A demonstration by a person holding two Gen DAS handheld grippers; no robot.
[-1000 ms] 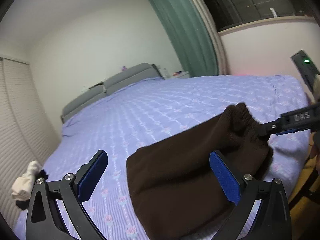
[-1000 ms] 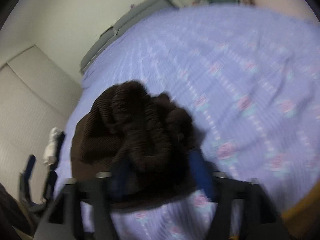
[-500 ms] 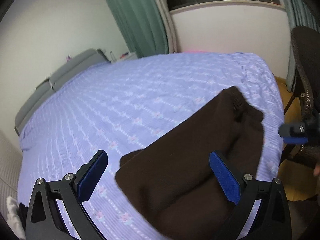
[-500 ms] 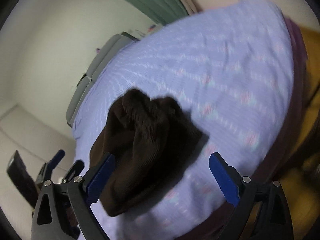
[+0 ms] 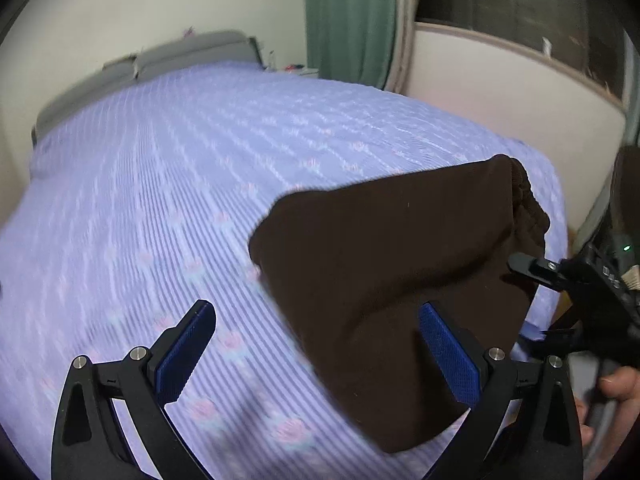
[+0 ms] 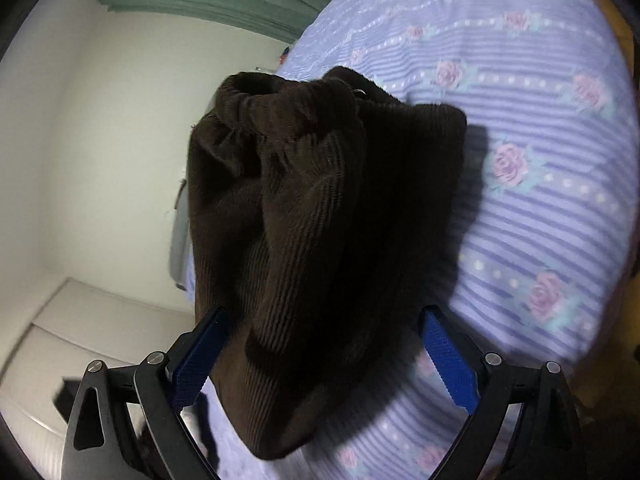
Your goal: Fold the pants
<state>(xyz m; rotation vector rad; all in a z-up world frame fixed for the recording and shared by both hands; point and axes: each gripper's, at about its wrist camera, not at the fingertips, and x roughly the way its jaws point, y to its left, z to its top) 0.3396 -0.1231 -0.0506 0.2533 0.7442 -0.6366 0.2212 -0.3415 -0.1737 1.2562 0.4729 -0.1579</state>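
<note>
From the left wrist view, the left gripper (image 5: 316, 354) stands spread wide, its blue textured pads clear of the cloth. The dark brown pants (image 5: 396, 276) lie folded near the edge of the bed (image 5: 168, 184), on a lilac striped cover with small roses. The right gripper (image 5: 532, 270) reaches in beside the gathered waistband.

From the right wrist view, the right gripper (image 6: 322, 354) has just been opening and is released, the ribbed corduroy pants (image 6: 320, 216) between its pads, gripped by neither.
</note>
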